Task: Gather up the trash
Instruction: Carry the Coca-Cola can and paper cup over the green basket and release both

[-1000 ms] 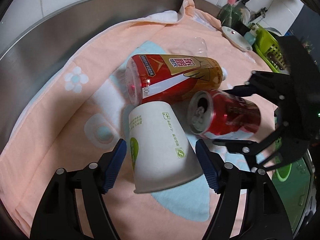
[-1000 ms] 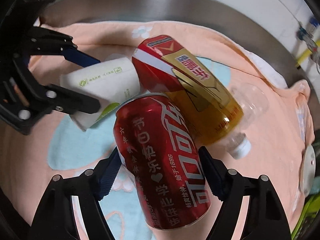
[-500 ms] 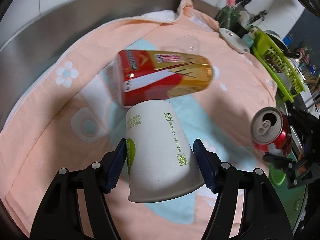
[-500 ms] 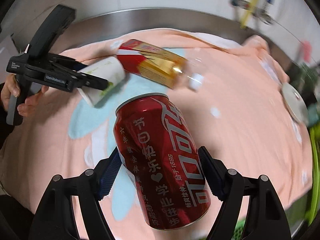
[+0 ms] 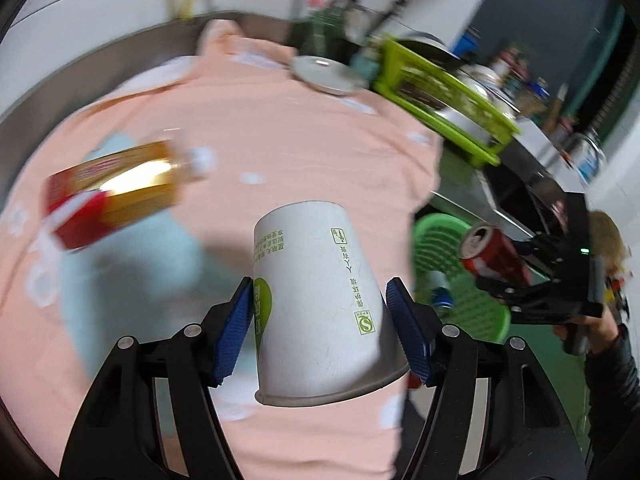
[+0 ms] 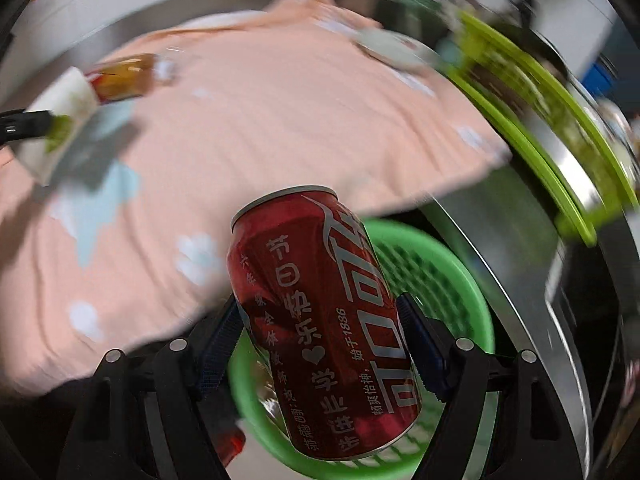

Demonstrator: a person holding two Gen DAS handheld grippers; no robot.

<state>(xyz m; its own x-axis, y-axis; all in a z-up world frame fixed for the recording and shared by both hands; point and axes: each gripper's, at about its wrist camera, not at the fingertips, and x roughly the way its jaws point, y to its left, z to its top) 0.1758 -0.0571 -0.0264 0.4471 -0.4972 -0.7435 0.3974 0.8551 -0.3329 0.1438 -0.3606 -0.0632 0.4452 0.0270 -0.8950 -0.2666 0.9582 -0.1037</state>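
My left gripper [image 5: 320, 320] is shut on a white paper cup [image 5: 316, 304] with green print, held above the pink towel [image 5: 304, 136]. My right gripper [image 6: 320, 336] is shut on a red cola can [image 6: 324, 320], held over a green plastic basket [image 6: 460, 280] below the table edge. The can [image 5: 492, 256] and basket [image 5: 444, 240] also show in the left wrist view, at the right. A red and gold tea bottle [image 5: 116, 192] lies on the towel at the left; it also shows in the right wrist view [image 6: 124, 76]. The cup [image 6: 60, 120] shows there too.
A lime green dish rack [image 5: 444, 96] and a white round dish [image 5: 324, 72] stand at the towel's far side. The steel counter edge [image 6: 500, 240] runs beside the basket. Some trash lies in the basket [image 6: 276, 396].
Both grippers have lifted off the towel and swung right. The can has moved from beside the bottle to above the green basket. The cup has risen and moved towards the table edge.
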